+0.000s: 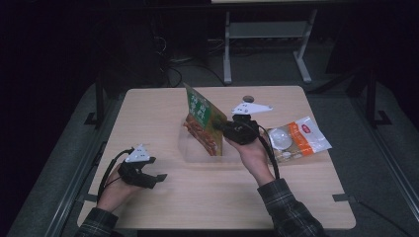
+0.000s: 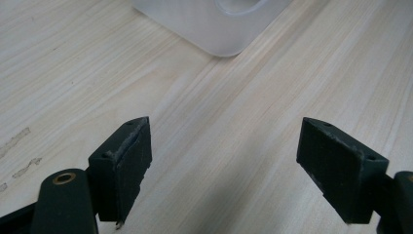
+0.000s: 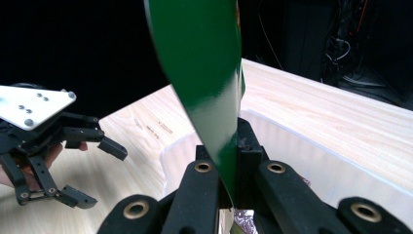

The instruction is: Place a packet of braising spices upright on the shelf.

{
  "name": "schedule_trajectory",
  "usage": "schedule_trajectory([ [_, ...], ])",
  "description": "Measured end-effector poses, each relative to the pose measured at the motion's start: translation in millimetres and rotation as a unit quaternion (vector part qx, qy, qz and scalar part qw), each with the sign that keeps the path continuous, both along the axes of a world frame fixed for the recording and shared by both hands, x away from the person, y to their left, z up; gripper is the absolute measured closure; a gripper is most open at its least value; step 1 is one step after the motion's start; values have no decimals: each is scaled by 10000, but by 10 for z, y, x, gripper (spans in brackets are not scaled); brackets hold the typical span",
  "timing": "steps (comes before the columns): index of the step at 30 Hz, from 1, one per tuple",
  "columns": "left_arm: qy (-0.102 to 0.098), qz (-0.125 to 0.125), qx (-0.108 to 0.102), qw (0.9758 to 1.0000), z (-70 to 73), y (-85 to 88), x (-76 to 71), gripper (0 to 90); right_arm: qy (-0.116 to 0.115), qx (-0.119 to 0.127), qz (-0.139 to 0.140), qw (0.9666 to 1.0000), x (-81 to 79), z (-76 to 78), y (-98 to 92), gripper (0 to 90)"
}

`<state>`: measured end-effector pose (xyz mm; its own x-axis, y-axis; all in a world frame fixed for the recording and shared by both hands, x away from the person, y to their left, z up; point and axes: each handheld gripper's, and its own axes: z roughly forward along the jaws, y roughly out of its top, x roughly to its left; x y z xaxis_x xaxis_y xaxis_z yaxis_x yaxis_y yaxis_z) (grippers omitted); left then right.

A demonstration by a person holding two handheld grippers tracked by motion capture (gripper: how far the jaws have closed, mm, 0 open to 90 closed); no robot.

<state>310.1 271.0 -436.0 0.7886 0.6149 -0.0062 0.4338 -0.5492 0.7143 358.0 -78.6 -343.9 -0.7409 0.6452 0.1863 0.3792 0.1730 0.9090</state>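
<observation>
- Wooden table [image 1: 163, 103] carrying a clear tub [image 1: 197, 150] at its centre
- Right gripper [image 1: 223, 127] clamping a green food packet [image 1: 201, 123] over it
- Left gripper [image 1: 157, 178] resting open near the front-left corner

A clear snack bag [image 1: 300, 139] with an orange band lies flat near the right edge of the wooden surface [image 1: 163, 106].

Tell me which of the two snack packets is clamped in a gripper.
The green packet with the food picture, held up on edge over the translucent plastic bin by the right gripper. The white and orange packet lies flat on the table, untouched.
</observation>
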Motion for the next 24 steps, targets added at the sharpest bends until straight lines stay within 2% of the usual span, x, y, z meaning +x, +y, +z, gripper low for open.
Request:
schedule_trajectory([
  [2, 21, -40, 69, 10000, 4, 2, 1, 200, 31, -22, 3, 10000, 13, -26, 16, 895],
  [11, -5, -90, 93, 9999, -5, -11, 5, 199, 75, -101, 27, 9999, 75, -113, 69, 893],
  [12, -1, -122, 152, 9998, -1, -9, 7, 200, 85, -115, 30, 9999, 82, -125, 75, 893],
  [19, 30, -170, 202, 9996, -15, -36, 4, 200, 144, -136, 105, 9997, 97, -175, 105, 886],
  [24, 48, -194, 237, 9995, -21, -44, 4, 200, 197, -178, 164, 9995, 111, -205, 124, 843],
])
